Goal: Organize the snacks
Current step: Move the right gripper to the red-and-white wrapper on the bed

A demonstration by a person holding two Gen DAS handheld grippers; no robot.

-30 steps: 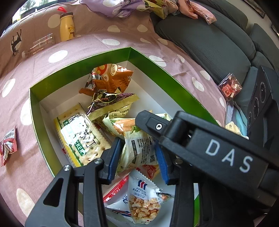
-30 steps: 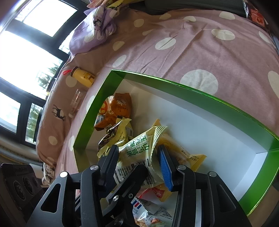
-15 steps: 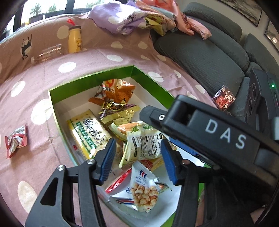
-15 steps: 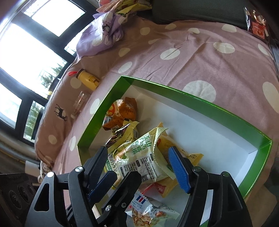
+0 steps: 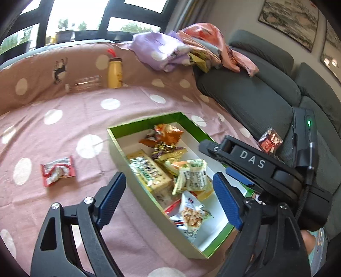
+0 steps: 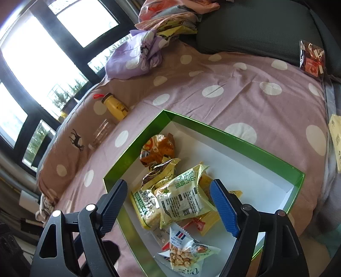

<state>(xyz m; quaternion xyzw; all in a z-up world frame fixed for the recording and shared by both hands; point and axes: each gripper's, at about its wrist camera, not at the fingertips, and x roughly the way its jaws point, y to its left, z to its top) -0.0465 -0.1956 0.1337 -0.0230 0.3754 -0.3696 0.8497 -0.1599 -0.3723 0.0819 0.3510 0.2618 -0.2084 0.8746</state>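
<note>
left tool (image 5: 168,204): I see it opening, nothing between its pads
right tool (image 6: 168,208): opening, empty, above the green box (image 6: 234,136)
box edges: spotted cover (image 6: 234,85) bare beyond its far rim

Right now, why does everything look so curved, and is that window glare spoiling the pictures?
Both views come through fisheye lenses, so edges bow and corners go black. In the left wrist view the window is bright but trees still show; the green box is evenly lit and sharp. In the right wrist view the window is blown out white, yet the snack packets stay readable.
</note>
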